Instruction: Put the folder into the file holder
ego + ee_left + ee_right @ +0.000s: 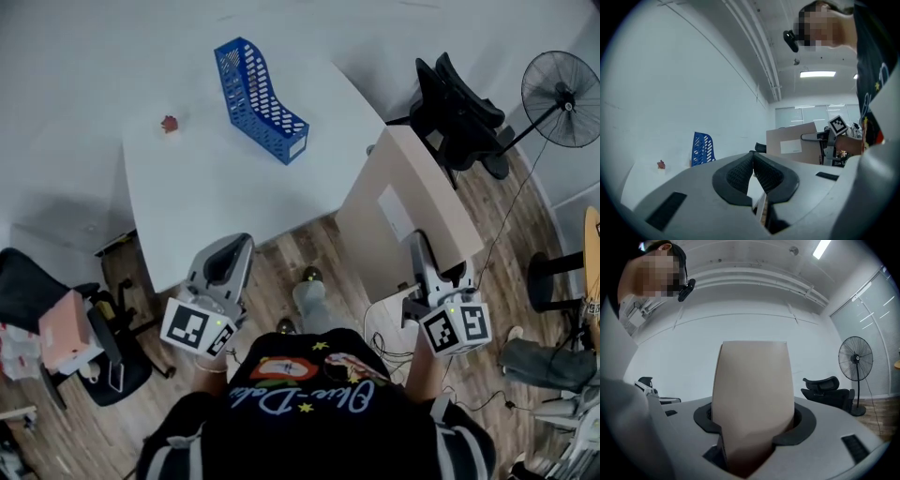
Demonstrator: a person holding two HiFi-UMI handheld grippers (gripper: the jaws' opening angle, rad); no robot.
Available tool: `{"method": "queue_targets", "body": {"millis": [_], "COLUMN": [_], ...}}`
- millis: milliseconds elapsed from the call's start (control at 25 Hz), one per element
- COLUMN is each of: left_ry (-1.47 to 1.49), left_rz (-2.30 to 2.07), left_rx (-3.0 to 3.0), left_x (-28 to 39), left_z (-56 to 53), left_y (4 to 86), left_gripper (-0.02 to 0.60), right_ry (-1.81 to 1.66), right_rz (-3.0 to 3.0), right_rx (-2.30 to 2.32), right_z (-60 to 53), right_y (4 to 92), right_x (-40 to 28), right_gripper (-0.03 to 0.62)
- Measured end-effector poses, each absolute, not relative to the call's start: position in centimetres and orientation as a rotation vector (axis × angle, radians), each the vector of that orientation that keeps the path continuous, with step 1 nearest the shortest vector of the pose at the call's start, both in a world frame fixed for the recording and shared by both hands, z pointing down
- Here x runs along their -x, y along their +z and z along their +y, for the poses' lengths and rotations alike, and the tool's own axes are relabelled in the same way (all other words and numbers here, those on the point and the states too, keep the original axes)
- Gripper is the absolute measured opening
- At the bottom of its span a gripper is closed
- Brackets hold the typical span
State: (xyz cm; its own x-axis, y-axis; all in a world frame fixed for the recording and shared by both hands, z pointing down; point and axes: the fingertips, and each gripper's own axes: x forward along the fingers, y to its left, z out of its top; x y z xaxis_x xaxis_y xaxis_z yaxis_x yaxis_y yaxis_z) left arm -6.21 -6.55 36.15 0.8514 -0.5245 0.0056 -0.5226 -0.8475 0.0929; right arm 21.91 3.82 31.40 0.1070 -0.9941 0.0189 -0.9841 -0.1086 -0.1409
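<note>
A blue mesh file holder (260, 98) stands upright near the far edge of the white table (216, 187); the left gripper view shows the file holder (701, 148) to the left beyond the jaws. My right gripper (419, 246) is shut on a thick beige folder (412, 202), held in the air just off the table's right side. In the right gripper view the folder (752, 394) fills the space between the jaws. My left gripper (234, 246) hangs below the table's near edge, jaws shut with pads touching and nothing between them (753, 157).
A small red object (169, 123) lies on the table's far left. A black office chair (459, 112) and a standing fan (562, 98) are at the right. Another chair with a pink box (56, 328) stands at the left. The floor is wood.
</note>
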Motion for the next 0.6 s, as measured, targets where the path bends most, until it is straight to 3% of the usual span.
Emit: {"method": "queue_targets", "body": {"millis": [600], "left_ry": [-0.033], "left_rz": [-1.130], "left_rx": [-2.899], "left_x": [4.6], "left_z": [-18.1], "left_y": [34.2], "left_gripper": [0.005], "right_ry": [-0.004], "right_rz": [2.151], "right_rx": [1.963], "right_z": [-13.1], "right_y": [26.1], "right_x": [-25.6], "right_gripper": [0.256]}}
